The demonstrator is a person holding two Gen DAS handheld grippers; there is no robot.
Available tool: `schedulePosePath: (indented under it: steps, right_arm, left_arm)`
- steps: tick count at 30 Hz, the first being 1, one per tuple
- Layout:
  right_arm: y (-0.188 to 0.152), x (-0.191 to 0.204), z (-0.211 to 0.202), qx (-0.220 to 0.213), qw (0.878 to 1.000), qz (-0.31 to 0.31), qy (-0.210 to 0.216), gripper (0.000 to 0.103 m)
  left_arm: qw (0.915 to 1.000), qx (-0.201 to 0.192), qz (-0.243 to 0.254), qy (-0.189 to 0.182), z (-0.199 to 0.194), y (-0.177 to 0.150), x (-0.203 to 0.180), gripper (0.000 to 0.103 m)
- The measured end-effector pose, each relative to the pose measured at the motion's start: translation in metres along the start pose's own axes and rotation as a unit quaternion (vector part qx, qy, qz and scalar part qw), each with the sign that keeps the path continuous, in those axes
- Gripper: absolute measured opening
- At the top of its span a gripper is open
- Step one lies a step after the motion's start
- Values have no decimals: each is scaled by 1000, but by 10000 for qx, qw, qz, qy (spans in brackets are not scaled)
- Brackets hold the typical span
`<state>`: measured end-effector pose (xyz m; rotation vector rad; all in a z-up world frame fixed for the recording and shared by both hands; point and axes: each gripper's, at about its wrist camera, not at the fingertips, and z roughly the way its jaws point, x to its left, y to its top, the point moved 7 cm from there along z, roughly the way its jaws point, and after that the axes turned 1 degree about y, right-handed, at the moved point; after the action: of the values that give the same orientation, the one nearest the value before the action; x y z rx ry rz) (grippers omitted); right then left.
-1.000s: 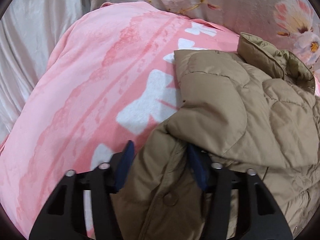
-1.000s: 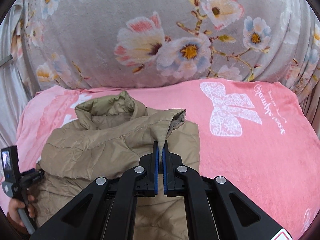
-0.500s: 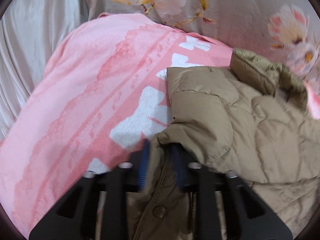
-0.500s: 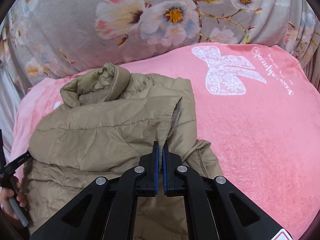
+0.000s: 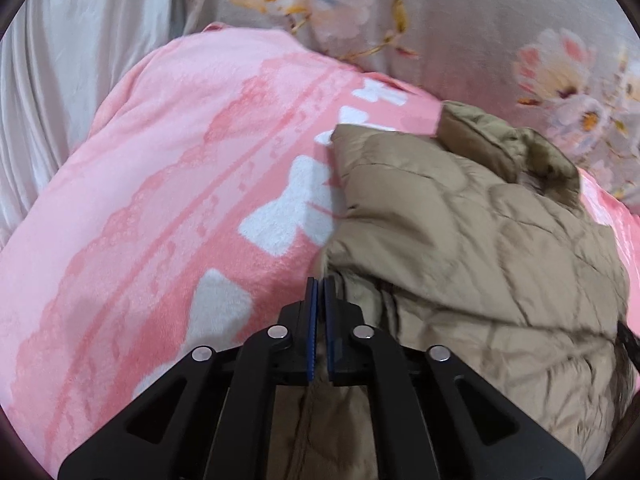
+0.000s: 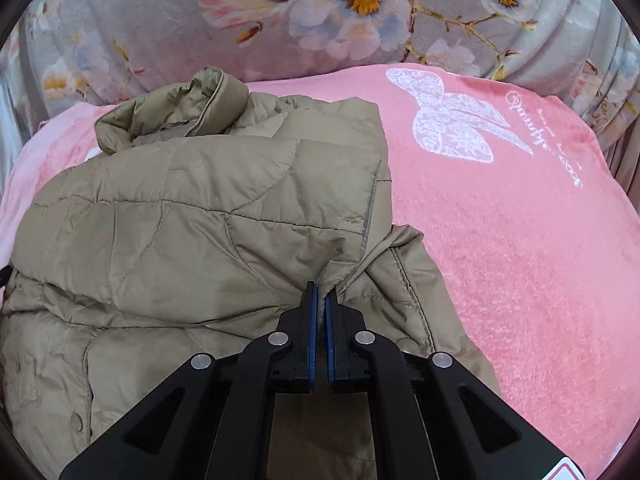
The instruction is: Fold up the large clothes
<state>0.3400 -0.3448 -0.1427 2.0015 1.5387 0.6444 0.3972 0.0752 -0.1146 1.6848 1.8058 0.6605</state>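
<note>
Softly puffed, the quilted tan jacket (image 6: 192, 216) is pinched by both grippers' fingers on fleecy pink blanket (image 6: 500, 248).

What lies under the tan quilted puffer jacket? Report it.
Under the tan quilted puffer jacket lies a pink fleece blanket with white bow prints, spreading out on both sides. The part directly beneath the jacket is covered and cannot be seen.

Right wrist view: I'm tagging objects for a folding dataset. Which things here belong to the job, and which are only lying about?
Part of the job:
- tan quilted jacket
- right gripper, jaws pinched on a jacket fold
- left gripper, jaws shut on the jacket's edge

Lying about:
- pink bow-print blanket
- grey floral blanket
</note>
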Motion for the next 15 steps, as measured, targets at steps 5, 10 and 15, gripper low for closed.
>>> schedulePosePath:
  steps: [5,10,15]
  right_arm:
    - [0,-3,-3,-1,9995,233,201,3]
    - [1,-2,-10,-31,9990,297,345,3]
    - [9,0,-22,-183,9987,266,383,3]
  left_arm:
    - [9995,-29,313,82,9,4,-9,22]
    - [9981,-176,574,141,17,21,-17,22]
    - [9973,-611,325,-240,-17,43,-13,22]
